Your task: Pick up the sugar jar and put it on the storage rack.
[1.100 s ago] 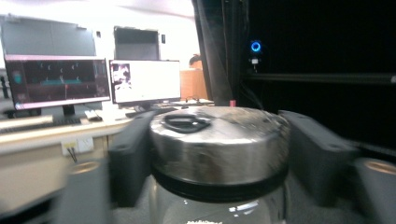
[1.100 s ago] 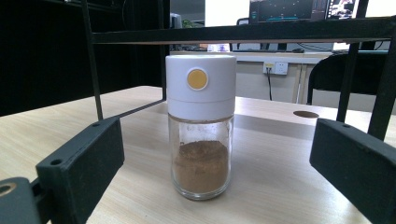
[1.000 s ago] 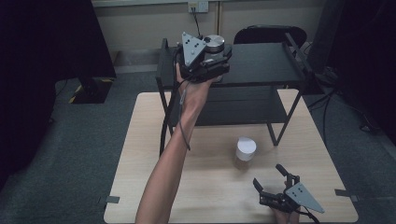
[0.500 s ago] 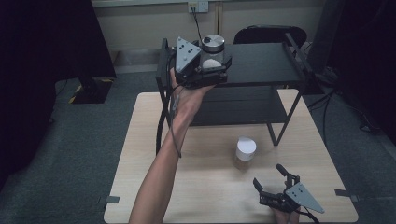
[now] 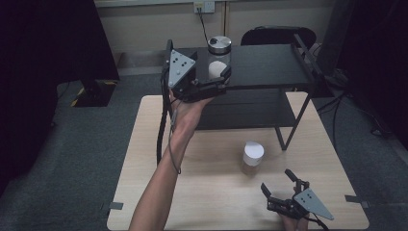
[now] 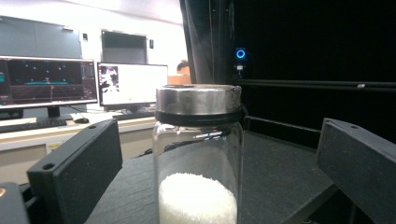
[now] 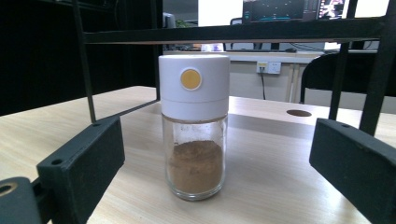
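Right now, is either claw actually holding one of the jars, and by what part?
Nothing is held. The left claw is open around the silver-lidded jar; the right claw is open, short of the white-capped jar.

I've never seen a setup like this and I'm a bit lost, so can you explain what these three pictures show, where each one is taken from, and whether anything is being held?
A person works at a light wooden table, holding a hand-operated tool with two black jaws in each hand.

The high view looks down from above. The left gripper reaches to the top of a black metal shelf; the right gripper rests low near the table's front edge.

The other two pictures come from cameras riding on the grippers. The left gripper view shows a clear glass jar with a metal lid and white grains between open jaws. The right gripper view shows a glass jar with a white cap and brown powder standing on the table ahead of open jaws.

Nothing is gripped yet.
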